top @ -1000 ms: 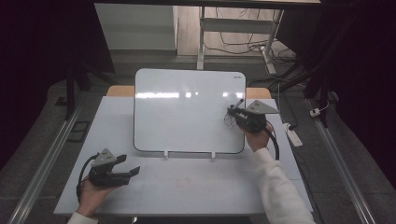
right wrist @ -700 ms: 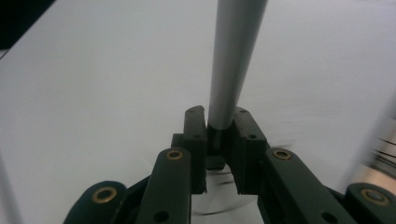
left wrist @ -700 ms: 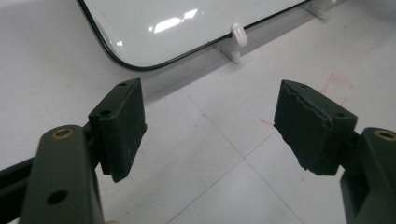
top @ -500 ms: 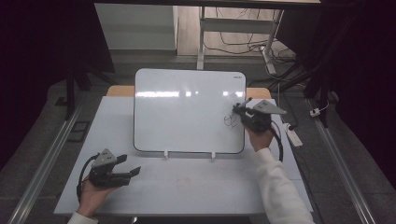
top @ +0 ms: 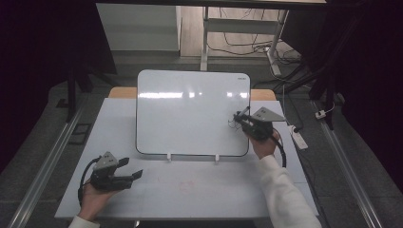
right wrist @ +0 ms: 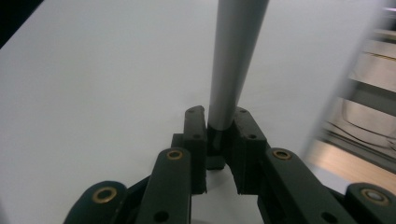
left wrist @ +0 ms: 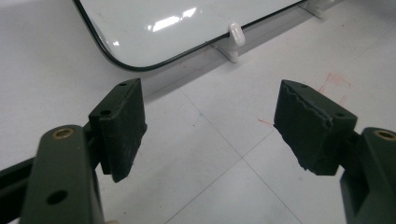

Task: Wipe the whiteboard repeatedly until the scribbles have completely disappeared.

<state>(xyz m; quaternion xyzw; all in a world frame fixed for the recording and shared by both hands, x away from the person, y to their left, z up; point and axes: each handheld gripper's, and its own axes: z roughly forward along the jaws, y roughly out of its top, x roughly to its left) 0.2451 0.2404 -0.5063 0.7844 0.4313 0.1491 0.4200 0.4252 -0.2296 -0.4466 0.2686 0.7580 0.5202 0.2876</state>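
**Caller:** Up on the high view, right gripper [top: 243,122] is at the right edge of the whiteboard [top: 190,114], which stands tilted on two small white clips on the table [top: 199,190]. Left gripper [top: 126,173] rests low at the near left corner, well apart from the board.

**Partner:** Can you see what the right one holds from there?

**Caller:** Barely. A thin dark sliver at the tip, with faint scribble marks on the board beside it. Too small to call.

**Partner:** Left gripper view, then?

**Caller:** Jaws spread wide, nothing between them, bare table beneath. The board's rounded lower corner [left wrist: 135,65] and one white clip [left wrist: 236,35] sit beyond. Faint red marks on the table too, which are only a smudge from above.

**Partner:** And the right gripper view?

**Caller:** That settles it. Jaws clamped tight on a grey marker [right wrist: 233,65], gripped at its lower end. Its long axis runs straight out from the jaws, up through the picture, away toward the white board surface [right wrist: 93,84].

**Partner:** The tip?

**Caller:** Cut off at the top edge, so whether it touches the board I cannot tell. Right side of the picture is blurred.
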